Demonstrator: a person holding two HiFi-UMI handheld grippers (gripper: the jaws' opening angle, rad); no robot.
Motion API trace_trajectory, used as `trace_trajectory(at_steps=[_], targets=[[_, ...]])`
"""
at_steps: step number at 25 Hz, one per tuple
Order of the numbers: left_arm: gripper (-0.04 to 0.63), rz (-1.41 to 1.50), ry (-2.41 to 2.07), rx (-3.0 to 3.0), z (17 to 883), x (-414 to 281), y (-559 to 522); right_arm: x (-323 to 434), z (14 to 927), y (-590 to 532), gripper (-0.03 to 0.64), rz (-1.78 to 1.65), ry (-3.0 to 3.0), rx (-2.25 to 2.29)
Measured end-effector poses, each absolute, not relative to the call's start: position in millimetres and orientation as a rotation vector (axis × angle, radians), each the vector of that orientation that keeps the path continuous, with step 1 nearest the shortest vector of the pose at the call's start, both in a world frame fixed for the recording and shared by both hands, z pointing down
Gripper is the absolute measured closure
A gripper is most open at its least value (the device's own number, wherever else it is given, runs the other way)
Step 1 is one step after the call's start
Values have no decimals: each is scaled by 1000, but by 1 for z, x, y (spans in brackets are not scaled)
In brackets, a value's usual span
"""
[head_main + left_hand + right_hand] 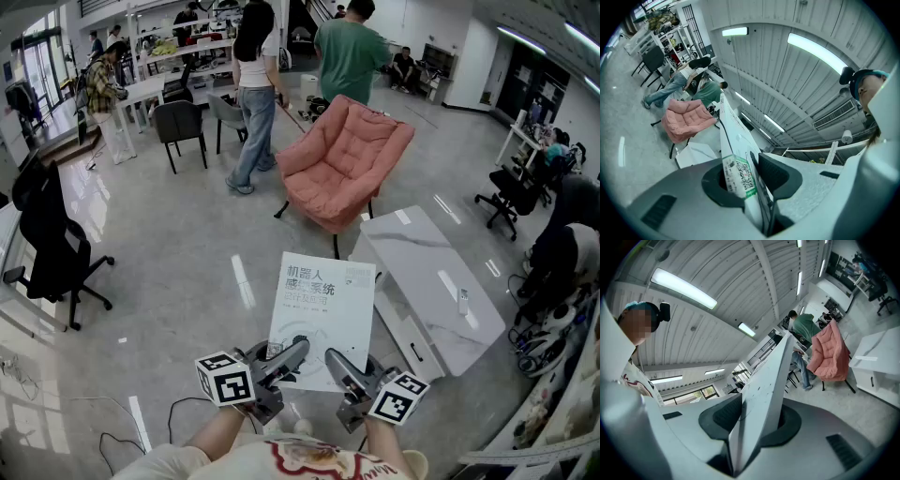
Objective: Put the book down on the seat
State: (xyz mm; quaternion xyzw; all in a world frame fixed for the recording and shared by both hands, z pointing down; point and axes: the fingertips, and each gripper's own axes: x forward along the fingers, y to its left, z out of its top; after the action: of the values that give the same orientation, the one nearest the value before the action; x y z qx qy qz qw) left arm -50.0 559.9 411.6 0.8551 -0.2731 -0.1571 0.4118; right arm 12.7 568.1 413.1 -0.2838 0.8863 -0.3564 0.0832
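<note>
A white book (pixel 323 314) with Chinese print on its cover is held up flat in front of me, over the floor. My left gripper (pixel 284 361) is shut on its near left edge, and my right gripper (pixel 343 368) is shut on its near right edge. In the left gripper view the book (pixel 738 161) stands edge-on between the pads, a barcode label on it. The right gripper view shows the book (pixel 761 399) pinched the same way. The seat, a pink padded chair (pixel 339 159), stands ahead on the floor, beyond the book.
A low white marble-top table (pixel 431 281) stands right of the book. Two people (pixel 258 84) stand just behind the pink chair. A black office chair (pixel 52 244) is at the left, more chairs and desks at the back. Cables (pixel 112 412) lie on the floor near me.
</note>
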Motion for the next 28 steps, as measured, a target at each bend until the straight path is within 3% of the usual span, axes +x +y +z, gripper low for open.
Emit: trace_trajectory(at_steps=[28], targets=[[506, -423, -693, 2136, 414, -27, 548, 34, 414, 555, 499, -1013, 2701, -868]])
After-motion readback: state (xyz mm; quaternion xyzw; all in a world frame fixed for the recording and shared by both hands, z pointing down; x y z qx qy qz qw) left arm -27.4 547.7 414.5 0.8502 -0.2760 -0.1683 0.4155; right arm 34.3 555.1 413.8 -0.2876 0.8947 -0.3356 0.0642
